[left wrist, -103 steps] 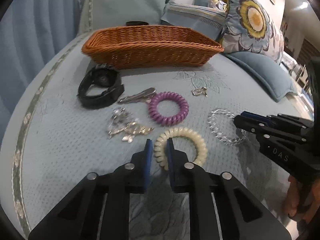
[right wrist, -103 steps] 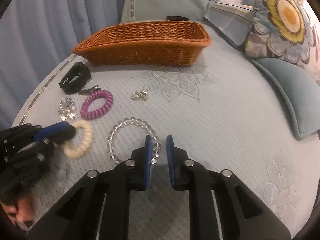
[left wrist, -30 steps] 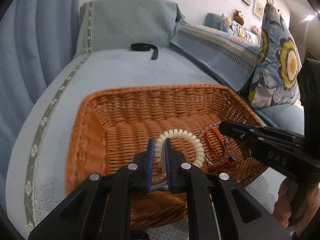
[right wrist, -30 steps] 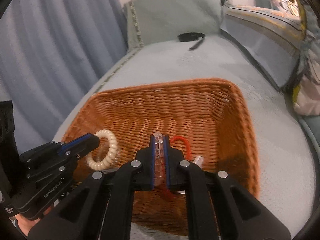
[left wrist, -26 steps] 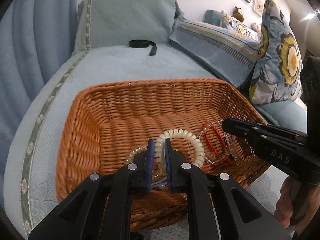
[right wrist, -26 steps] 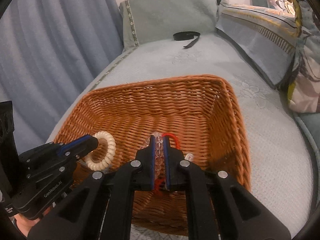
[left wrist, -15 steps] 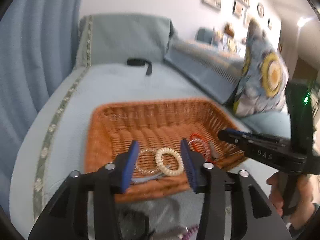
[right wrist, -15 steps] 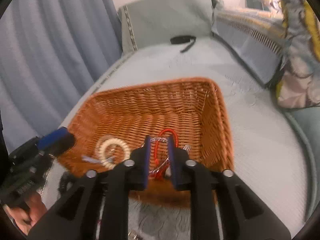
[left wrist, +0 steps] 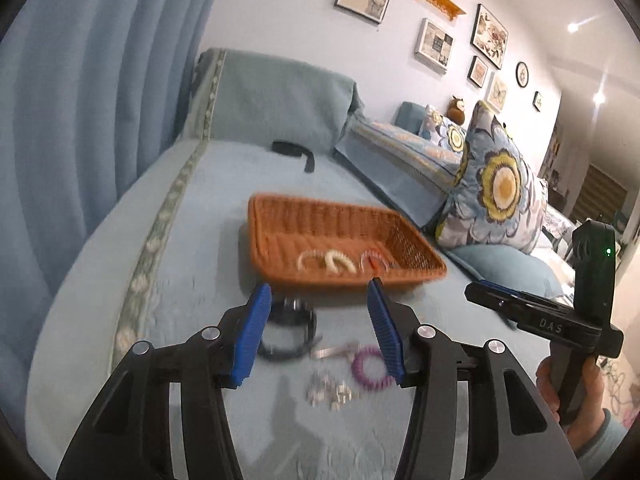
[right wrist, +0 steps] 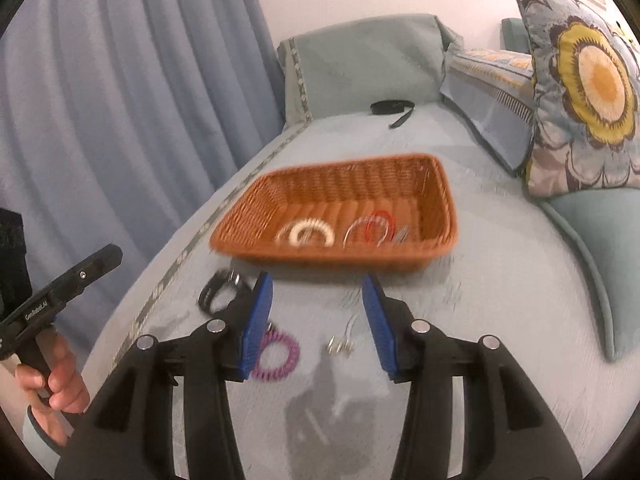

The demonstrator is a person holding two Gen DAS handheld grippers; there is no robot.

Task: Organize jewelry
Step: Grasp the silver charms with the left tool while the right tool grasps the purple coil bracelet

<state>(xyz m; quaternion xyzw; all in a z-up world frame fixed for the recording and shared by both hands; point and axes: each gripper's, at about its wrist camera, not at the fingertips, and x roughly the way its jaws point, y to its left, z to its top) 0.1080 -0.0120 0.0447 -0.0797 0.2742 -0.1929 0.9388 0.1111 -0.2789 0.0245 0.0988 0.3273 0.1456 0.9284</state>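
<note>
A brown wicker basket point(left wrist: 280, 216) point(right wrist: 444, 192) stands on the blue bed cover. In it lie a cream coil bracelet point(left wrist: 334, 260) point(right wrist: 306, 234) and a clear bead bracelet with a red string point(left wrist: 372, 260) point(right wrist: 370, 226). My left gripper point(left wrist: 318, 300) is open and empty, raised above the items in front of the basket. My right gripper point(right wrist: 316, 286) is open and empty too. Below them lie a purple coil bracelet point(left wrist: 368, 370) point(right wrist: 278, 354), a black watch point(left wrist: 286, 330) point(right wrist: 218, 290), a silver clip point(left wrist: 336, 350), a silvery cluster point(left wrist: 330, 392) and a small metal piece point(right wrist: 342, 344).
A floral pillow point(left wrist: 496, 192) point(right wrist: 580, 92) and a teal cushion point(right wrist: 600, 236) lie to the right. A black strap point(left wrist: 294, 150) point(right wrist: 390, 108) lies far back on the bed. Blue curtains point(left wrist: 80, 100) hang at the left.
Both grippers opened and let the cream bracelet and the clear bead bracelet fall into the basket. Both have pulled back and up, away from the basket.
</note>
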